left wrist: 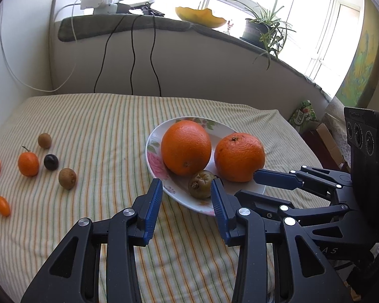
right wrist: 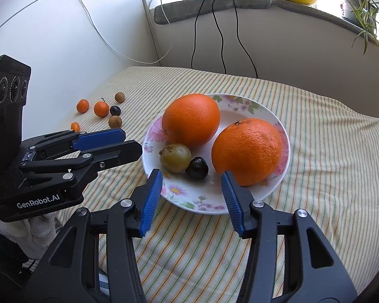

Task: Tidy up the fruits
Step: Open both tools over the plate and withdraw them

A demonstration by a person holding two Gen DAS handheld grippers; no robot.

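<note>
Right wrist view: striped cloth (right wrist: 315,151) covers the table below a windowsill (right wrist: 240,2). Floral plate (right wrist: 240,103) holds two oranges (right wrist: 190,120), a green fruit (right wrist: 175,157) and a dark plum (right wrist: 197,168). Left gripper (left wrist: 187,197) and right gripper (right wrist: 192,189) are both spread wide, holding nothing. Small fruits (left wrist: 29,164) lie loose, well apart from the plate.

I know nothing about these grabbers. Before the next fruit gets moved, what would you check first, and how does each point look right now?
1. Left gripper open, empty: ok.
2. Right gripper open, empty: ok.
3. Floral plate has bare room: ok.
4. Two oranges, wrinkled greenish fruit and dark fruit resting on plate: ok.
5. Loose small fruits all gathered onto plate: not ok.
6. Grippers clear of each other: cannot tell.
</note>
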